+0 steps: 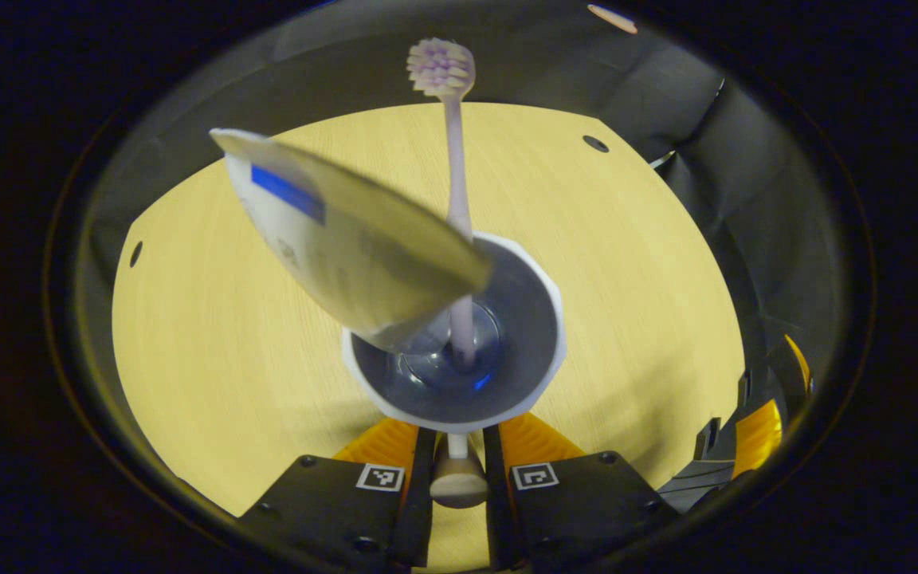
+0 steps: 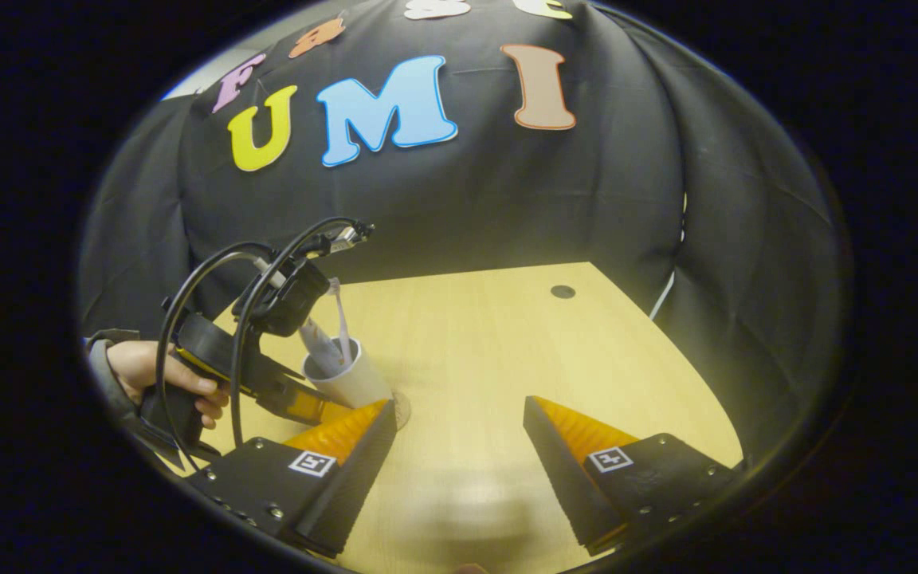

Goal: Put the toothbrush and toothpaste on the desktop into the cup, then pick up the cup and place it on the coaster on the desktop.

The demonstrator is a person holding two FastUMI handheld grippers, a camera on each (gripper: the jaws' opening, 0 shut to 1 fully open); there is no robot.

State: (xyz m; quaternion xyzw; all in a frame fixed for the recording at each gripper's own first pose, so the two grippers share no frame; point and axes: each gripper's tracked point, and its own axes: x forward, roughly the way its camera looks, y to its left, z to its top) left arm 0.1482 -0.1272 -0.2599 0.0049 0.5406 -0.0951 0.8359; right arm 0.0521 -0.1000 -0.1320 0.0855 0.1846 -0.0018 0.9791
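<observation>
Cup, handle pinched by the left gripper, must stay level onto the coaster so toothbrush and toothpaste stay in; right gripper hangs spread.

I see a pale wood desktop with lengthwise grain, lit warm yellow. It has 3 small dark round holes that I can count in the left gripper view: 1 at the far right, 1 at the left edge, and the same far hole in the right gripper view. Black cloth hangs behind and beside it.
</observation>
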